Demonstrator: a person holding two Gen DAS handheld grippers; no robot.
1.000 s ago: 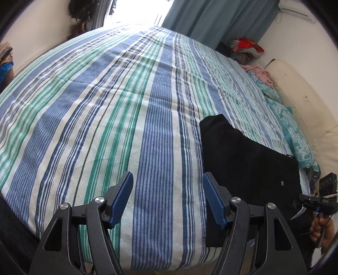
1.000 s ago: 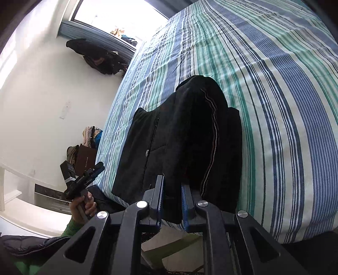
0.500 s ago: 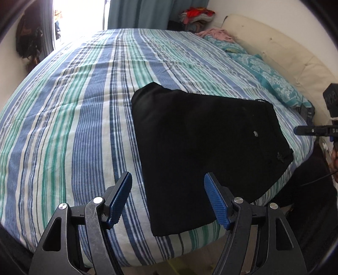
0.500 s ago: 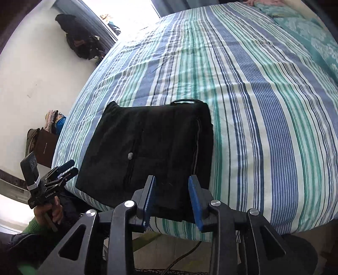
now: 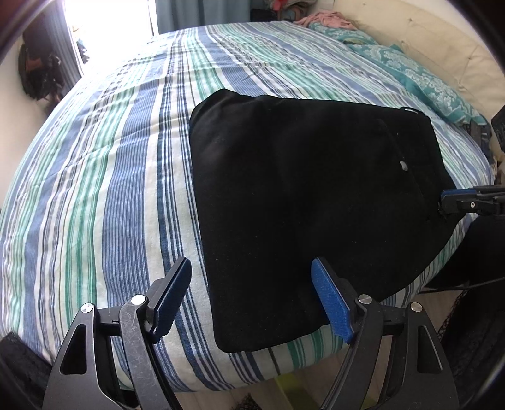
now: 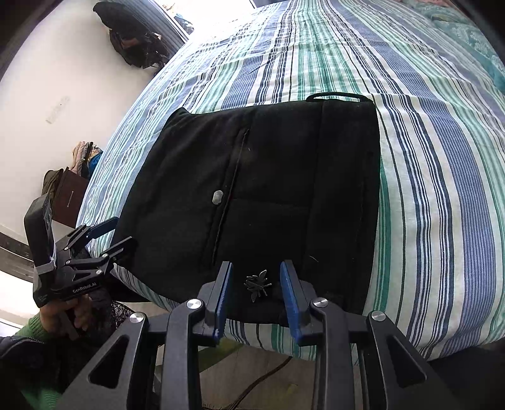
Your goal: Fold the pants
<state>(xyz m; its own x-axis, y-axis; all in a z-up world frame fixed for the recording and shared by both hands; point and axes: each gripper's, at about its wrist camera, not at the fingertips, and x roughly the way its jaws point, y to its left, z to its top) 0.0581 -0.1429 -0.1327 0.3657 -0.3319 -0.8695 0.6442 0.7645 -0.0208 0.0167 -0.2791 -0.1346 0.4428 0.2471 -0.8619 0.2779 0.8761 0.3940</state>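
Note:
The black pants (image 5: 303, 195) lie folded into a flat rectangle on the striped bed (image 5: 104, 176), near its front edge. My left gripper (image 5: 252, 299) is open and empty, just in front of the fold's left near corner. In the right wrist view the pants (image 6: 268, 189) show a metal button and a small leaf emblem. My right gripper (image 6: 255, 296) is open and empty, with its jaws on either side of the emblem at the near edge. The left gripper (image 6: 104, 239) shows at the pants' left edge, and the right gripper's fingertips (image 5: 454, 202) at their right edge.
A teal patterned pillow (image 5: 423, 82) and a cream headboard (image 5: 454, 47) lie at the right. Clothes are piled beyond the bed (image 5: 325, 19). A dark bag hangs on the wall (image 6: 135, 41). A brown bag sits on the floor (image 6: 66, 195). The bed edge drops off right in front.
My right gripper has opened and let go of the pants, which now lie flat. My left gripper has swung right, so the pants are now centred in its view.

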